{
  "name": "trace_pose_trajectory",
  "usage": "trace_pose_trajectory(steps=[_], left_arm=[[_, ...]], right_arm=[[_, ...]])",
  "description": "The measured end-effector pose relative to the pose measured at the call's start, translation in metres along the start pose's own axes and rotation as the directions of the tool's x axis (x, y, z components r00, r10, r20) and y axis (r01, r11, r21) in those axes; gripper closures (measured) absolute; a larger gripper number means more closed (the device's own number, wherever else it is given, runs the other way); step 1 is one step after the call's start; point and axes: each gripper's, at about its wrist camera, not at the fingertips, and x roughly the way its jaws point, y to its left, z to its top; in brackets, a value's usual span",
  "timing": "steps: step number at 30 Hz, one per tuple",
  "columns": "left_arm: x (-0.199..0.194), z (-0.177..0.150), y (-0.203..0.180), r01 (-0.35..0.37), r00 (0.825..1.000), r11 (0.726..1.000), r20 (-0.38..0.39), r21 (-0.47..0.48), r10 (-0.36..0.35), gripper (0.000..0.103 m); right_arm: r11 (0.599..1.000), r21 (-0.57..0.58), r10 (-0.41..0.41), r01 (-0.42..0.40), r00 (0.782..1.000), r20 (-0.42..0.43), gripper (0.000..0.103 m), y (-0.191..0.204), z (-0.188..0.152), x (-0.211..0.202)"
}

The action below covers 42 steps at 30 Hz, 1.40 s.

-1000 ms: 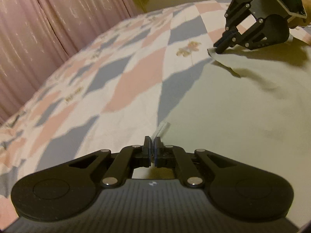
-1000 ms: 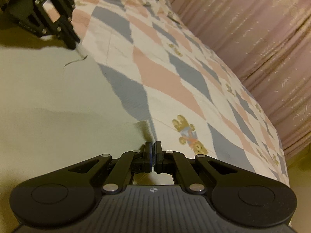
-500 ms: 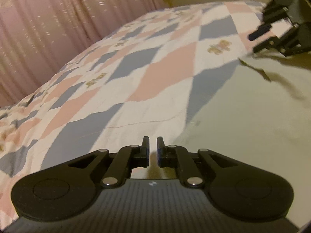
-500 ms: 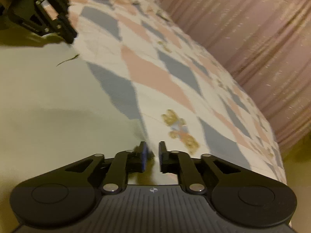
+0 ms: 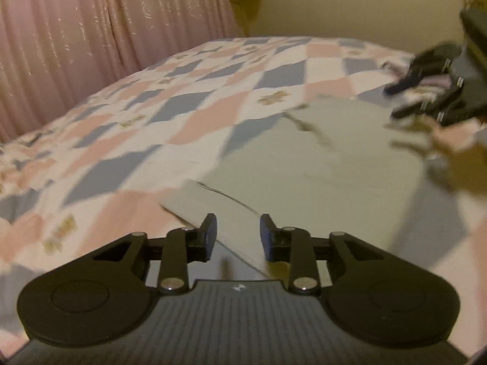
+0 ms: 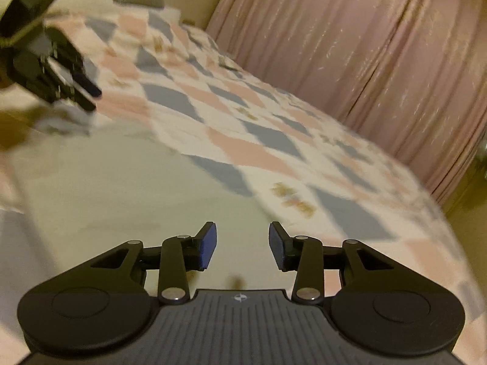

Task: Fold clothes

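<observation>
Claws (image 5: 238, 237) (image 6: 242, 245) agape above pale garment (image 5: 319, 164).

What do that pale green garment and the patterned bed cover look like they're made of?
The pale green garment looks like thin, matte woven cloth, lying flat with soft creases. The bed cover seems a printed cotton-like fabric, matte, in pink, blue and white diamonds. Motion blur hides the weave.

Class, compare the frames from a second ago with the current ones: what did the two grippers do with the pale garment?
Both the left gripper and the right gripper opened, let go of the pale garment's edge and pulled back above it. The garment stays flat on the patchwork quilt.
</observation>
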Motion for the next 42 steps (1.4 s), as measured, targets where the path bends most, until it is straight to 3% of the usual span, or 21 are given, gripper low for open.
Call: trace_pose_trajectory(steps=[6,10,13,17,20,26,29,33,42], left_arm=[[-0.006,-0.016,-0.014,-0.021,0.998,1.0,-0.067,-0.014,0.02,0.072],[-0.01,-0.027,-0.024,-0.035,0.993,0.999,-0.111,-0.022,0.033,0.072],[-0.022,-0.029,-0.02,-0.055,0.993,0.998,-0.107,-0.017,0.053,0.072],[-0.035,-0.027,-0.004,-0.076,0.995,0.997,-0.057,0.022,0.078,0.072],[-0.027,-0.014,0.012,-0.096,0.995,0.986,-0.024,0.138,0.1,0.071],[0.012,0.008,0.05,-0.09,0.996,0.947,0.02,0.309,0.088,0.065],[0.031,0.017,0.062,-0.048,0.998,0.947,-0.024,0.316,0.059,0.064],[0.036,0.034,0.066,0.01,0.995,0.951,-0.101,0.31,0.023,0.063],[0.008,0.084,0.07,0.085,0.979,0.902,-0.204,0.424,0.003,0.052]], right_arm=[[0.998,0.026,0.064,-0.062,0.996,-0.059,0.063,0.048,-0.019,-0.02],[0.997,0.067,0.036,-0.026,0.987,-0.154,0.063,0.046,-0.034,-0.012],[0.994,0.105,-0.015,0.034,0.985,-0.172,0.063,0.041,-0.039,-0.028],[0.994,0.094,-0.038,0.048,0.994,-0.107,0.064,0.055,-0.025,-0.047],[0.998,0.05,-0.033,0.036,0.998,-0.049,0.063,0.077,-0.01,-0.046],[0.999,0.011,0.029,-0.03,0.998,0.061,0.063,0.112,0.024,0.011],[0.995,0.045,0.085,-0.088,0.994,0.065,0.063,0.122,0.033,0.037],[0.985,0.1,0.139,-0.138,0.99,-0.003,0.063,0.121,0.048,0.04],[0.921,0.367,0.213,-0.133,0.959,-0.185,0.063,0.081,0.072,-0.039]])
